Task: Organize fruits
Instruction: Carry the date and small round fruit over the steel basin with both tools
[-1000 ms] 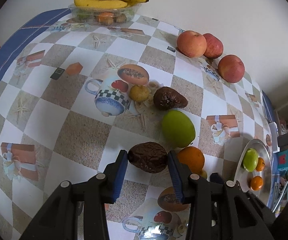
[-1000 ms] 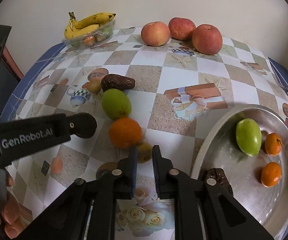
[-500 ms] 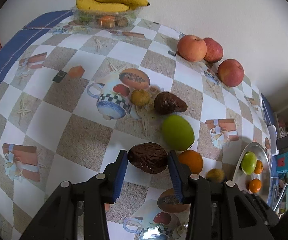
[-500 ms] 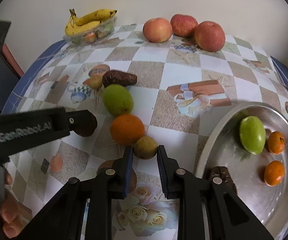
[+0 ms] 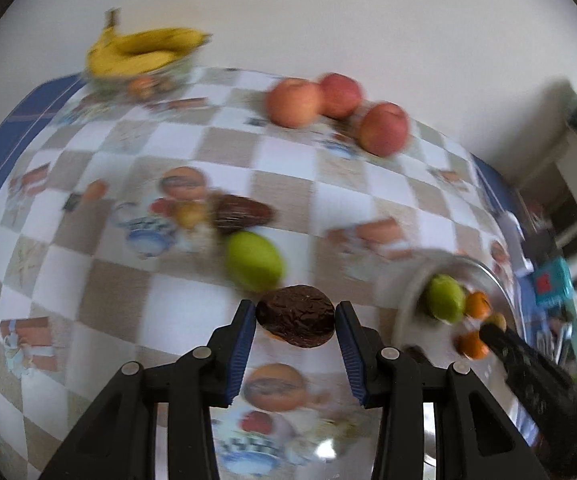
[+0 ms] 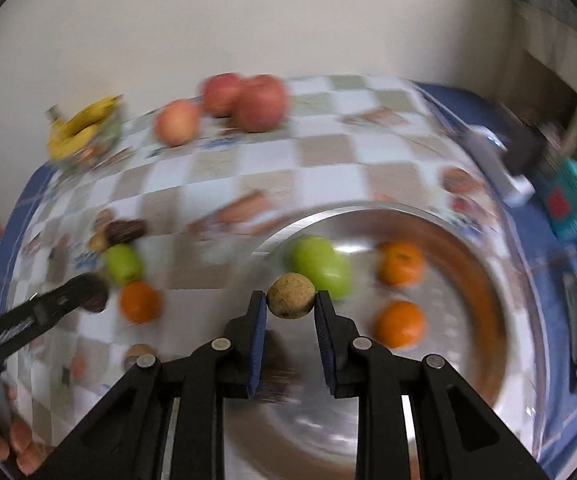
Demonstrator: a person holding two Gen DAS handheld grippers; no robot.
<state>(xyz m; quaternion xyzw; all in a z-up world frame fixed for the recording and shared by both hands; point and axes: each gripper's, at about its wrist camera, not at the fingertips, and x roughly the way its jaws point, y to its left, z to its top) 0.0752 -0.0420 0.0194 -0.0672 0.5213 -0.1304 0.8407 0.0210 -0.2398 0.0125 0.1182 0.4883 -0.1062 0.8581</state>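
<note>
My left gripper [image 5: 295,312] is shut on a dark brown wrinkled fruit [image 5: 295,322] and holds it above the checked tablecloth, left of the metal tray [image 5: 484,270]. In the right wrist view my right gripper [image 6: 291,298] is shut on a small tan round fruit [image 6: 291,296], held over the metal tray [image 6: 428,216]. In that tray lie a green fruit [image 6: 320,266] and two oranges [image 6: 401,263]. On the cloth remain a green fruit [image 5: 253,261], a brown fruit [image 5: 240,213], a small yellow fruit [image 5: 190,216] and an orange [image 6: 139,302]. Both views are motion-blurred.
Three apples [image 5: 330,106] sit near the back wall. A clear container with bananas [image 5: 144,50] on top stands at the far left corner. A teal box [image 6: 572,196] and clutter lie right of the tray. A hand [image 6: 20,444] shows at the lower left.
Both grippers lifted and swung right toward the tray. The right gripper closed on the small tan fruit and carried it over the tray. The left gripper kept hold of the dark fruit.
</note>
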